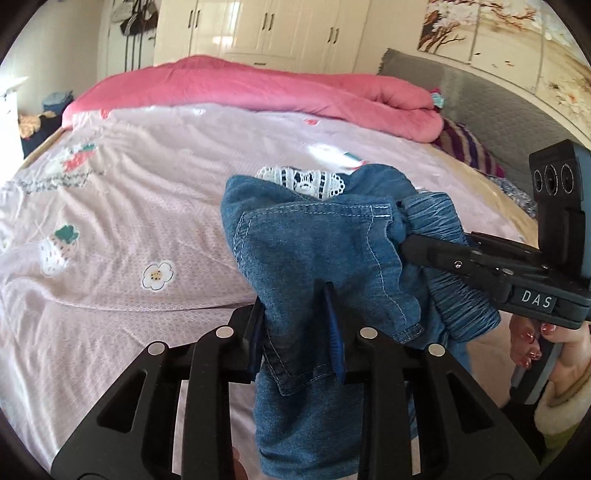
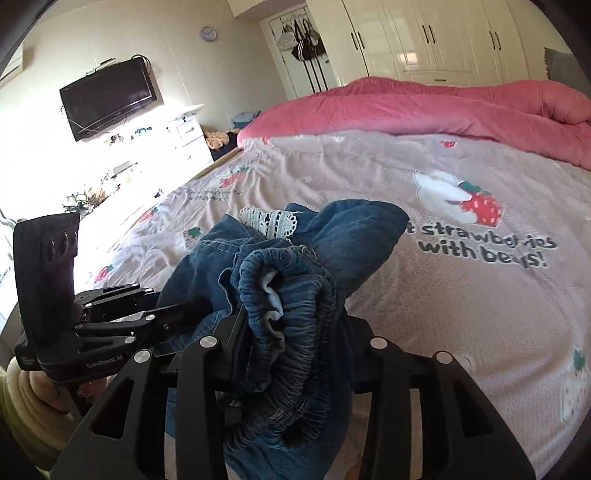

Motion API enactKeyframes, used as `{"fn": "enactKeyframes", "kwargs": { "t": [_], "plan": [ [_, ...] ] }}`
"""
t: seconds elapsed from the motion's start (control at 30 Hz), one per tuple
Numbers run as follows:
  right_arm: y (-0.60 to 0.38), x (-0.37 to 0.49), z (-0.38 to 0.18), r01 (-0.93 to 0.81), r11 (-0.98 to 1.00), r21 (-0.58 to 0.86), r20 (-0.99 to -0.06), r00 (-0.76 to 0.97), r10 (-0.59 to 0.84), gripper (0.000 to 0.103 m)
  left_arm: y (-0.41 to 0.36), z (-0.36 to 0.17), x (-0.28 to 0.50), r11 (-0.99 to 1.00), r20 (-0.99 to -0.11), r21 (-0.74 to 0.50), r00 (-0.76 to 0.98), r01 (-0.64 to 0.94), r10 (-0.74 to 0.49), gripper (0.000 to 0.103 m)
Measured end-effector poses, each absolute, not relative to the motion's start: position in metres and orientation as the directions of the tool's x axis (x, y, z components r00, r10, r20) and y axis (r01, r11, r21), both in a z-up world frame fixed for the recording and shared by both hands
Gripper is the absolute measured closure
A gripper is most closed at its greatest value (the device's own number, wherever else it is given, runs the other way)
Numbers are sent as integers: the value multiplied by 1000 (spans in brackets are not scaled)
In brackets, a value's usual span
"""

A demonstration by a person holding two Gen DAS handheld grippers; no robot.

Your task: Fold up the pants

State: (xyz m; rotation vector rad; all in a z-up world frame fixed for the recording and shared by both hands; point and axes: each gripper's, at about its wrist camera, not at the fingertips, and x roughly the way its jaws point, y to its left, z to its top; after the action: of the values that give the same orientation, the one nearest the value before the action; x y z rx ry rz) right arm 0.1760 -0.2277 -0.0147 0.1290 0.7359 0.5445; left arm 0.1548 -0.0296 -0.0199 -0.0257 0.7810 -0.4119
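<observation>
One pair of blue pants [image 1: 317,251] and two grippers; the pants have a white lace bit [image 1: 303,182] at the top; they hang bunched up just above a pink bed sheet [image 1: 122,206] with strawberries and flowers; a red blanket [image 2: 424,105] lies at the far side; a TV [image 2: 109,98] is on the wall, near white closets [image 2: 424,35]; the left gripper [image 1: 297,325] is shut tight on a denim hem; the right gripper [image 2: 291,354] pinches the stretchy waistband.
</observation>
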Motion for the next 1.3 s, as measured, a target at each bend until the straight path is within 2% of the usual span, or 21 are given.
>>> {"fn": "enactKeyframes", "kwargs": {
  "t": [0.07,0.17,0.3,0.5,0.57,1.03,1.3],
  "plan": [
    [-225,187,-30,-407,859,310,-641,578,505,65,-27,-30,159,924,-697,-182,619,336,-362,82],
    [-225,193,-50,-361,876,320,-678,559,478,60,-24,-42,164,932,-725,-186,597,310,-344,76],
    [-238,200,-64,-280,879,385,-694,540,476,48,-26,-47,161,944,-736,-140,606,300,-301,60],
    [-236,185,-55,-271,909,318,-692,589,418,38,-17,-49,160,951,-740,-155,607,268,-291,46],
    [-238,178,-51,-266,916,300,-685,608,401,33,-15,-48,157,952,-738,-161,608,261,-291,44],
    [-242,130,-21,-281,937,206,-629,696,347,19,-1,-31,131,960,-720,-158,638,232,-273,31],
    [-243,120,-16,-279,940,198,-620,707,340,17,0,-28,122,963,-710,-156,652,221,-264,27]
  ]
}}
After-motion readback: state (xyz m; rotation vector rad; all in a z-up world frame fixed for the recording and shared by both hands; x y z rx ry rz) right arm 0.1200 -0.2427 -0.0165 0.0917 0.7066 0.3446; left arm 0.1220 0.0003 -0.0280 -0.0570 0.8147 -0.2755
